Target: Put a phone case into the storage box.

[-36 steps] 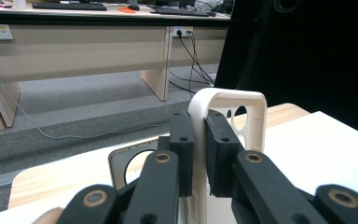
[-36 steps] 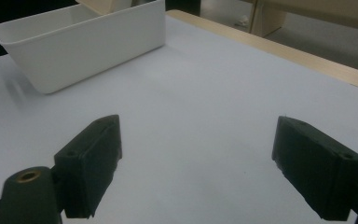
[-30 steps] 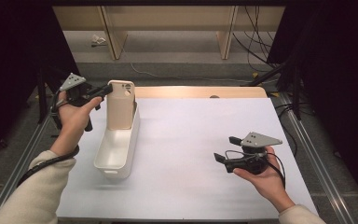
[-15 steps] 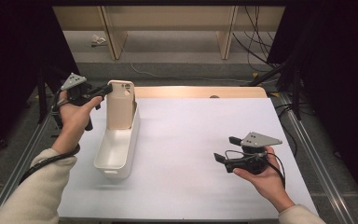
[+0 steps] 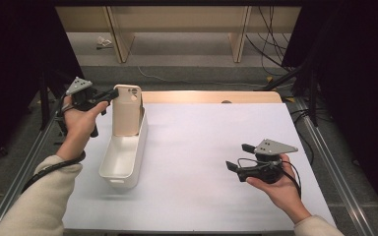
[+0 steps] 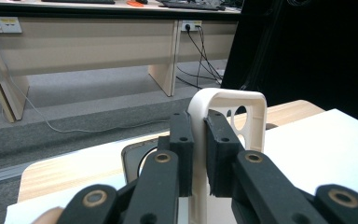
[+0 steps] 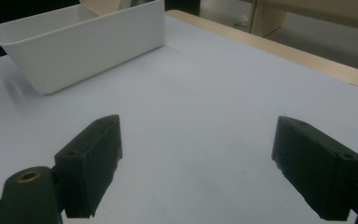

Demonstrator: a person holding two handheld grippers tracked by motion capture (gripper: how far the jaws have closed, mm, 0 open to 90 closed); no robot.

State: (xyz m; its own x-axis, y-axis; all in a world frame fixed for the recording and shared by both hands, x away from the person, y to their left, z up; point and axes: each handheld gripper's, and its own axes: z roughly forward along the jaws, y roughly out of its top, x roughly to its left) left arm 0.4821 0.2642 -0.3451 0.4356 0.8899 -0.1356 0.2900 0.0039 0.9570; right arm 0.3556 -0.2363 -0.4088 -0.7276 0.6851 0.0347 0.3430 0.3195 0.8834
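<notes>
Table (image 5: 216, 147): white mat over a wood top, mostly bare. Biggest thing on it is the white bin (image 5: 123, 160), long and narrow, sitting on the left part of the mat w/ its long axis running away from me. Bin (image 7: 81, 44) also seen from my right gripper's cam, well apart from that gripper; inside looks empty as far as I can see.

Phone case (image 5: 127, 110): beige, camera cutout at the top, standing upright at the far end of the bin, lower end down inside it. Can't tell if the bottom edge rests on the bin floor or hangs just above.

My left gripper (image 5: 109, 95): jaws clamped on the case's top corner/edge, coming in from the left side. In the left gripper view the two pads (image 6: 182, 154) squeeze the thin wall of the case (image 6: 233, 105) between them, so it's a firm pinch, closed down to the wall's thickness.

My right gripper (image 5: 237, 157): resting on the mat at the right, near my side, jaws spread wide, nothing between them; right gripper view has bare mat between the pads (image 7: 93, 154).

Progress, my read: the job looks like putting the case into the bin. Pick-up done, case brought to the bin and partly lowered in, approx. most of the way through. Left to do: lower/lay it fully in, let go w/ the left jaws, pull the left hand clear. Right gripper idle, no part in this step.
</notes>
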